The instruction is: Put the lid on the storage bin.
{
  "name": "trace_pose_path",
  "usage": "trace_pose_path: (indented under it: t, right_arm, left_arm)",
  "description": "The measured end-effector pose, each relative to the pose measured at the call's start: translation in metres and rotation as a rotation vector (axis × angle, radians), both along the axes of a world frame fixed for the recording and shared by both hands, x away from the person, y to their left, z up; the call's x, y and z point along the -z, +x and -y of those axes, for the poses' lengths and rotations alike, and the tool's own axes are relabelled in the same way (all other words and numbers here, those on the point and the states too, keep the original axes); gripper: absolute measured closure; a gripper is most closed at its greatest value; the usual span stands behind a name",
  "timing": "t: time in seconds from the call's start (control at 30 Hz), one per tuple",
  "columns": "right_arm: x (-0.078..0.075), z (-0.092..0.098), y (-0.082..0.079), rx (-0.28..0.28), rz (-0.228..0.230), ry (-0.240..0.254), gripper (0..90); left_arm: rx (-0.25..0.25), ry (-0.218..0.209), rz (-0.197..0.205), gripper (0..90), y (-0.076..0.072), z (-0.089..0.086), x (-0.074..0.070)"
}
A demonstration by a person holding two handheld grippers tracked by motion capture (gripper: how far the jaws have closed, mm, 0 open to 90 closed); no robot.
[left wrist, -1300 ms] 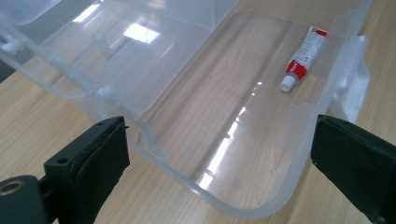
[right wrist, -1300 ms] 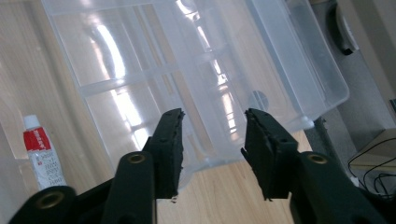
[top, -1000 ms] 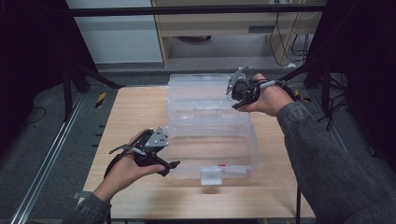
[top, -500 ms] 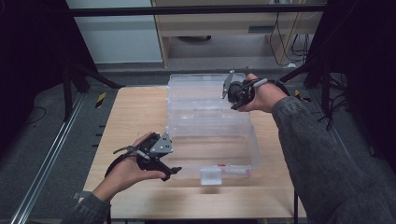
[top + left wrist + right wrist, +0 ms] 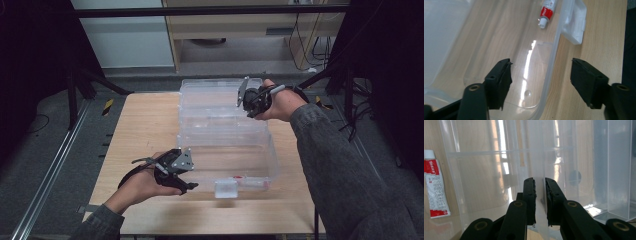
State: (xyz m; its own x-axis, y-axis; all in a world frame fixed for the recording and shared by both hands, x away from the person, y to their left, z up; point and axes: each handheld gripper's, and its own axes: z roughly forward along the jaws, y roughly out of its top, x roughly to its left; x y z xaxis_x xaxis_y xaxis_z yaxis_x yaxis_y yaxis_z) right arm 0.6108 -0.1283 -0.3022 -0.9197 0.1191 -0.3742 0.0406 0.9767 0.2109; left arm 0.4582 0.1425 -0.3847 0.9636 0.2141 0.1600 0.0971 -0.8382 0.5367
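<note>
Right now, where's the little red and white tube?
The tube lies inside the clear box, on its floor by the front wall near the white latch, right of the left gripper.

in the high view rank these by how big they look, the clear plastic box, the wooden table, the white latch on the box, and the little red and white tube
1. wooden table
2. clear plastic box
3. white latch
4. red and white tube, a small speck inside the box
</note>
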Motion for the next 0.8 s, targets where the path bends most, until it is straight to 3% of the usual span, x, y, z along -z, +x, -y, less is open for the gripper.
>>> trace_pose_path:
  t: [0.03,0.1,0.37,0.73,0.8]
  right_arm:
    - [0.000,0.000,0.000,0.000,0.000,0.000,79.7]
    - [0.000,0.000,0.000,0.001,0.002,-0.004,79.4]
    - [0.000,0.000,0.000,0.007,0.003,-0.004,78.9]
    - [0.001,-0.001,0.000,0.003,0.006,-0.001,79.3]
    - [0.001,-0.001,-0.001,-0.008,0.013,-0.001,80.1]
  left_arm:
    - [0.000,0.000,0.000,36.2,0.000,0.000,0.000]
    - [0.015,0.050,-0.026,41.8,0.003,0.004,0.004]
    - [0.036,0.117,-0.073,56.3,0.008,0.012,0.014]
    - [0.050,0.110,-0.122,80.4,0.014,0.014,0.019]
    - [0.045,0.099,-0.124,80.9,0.013,0.014,0.019]
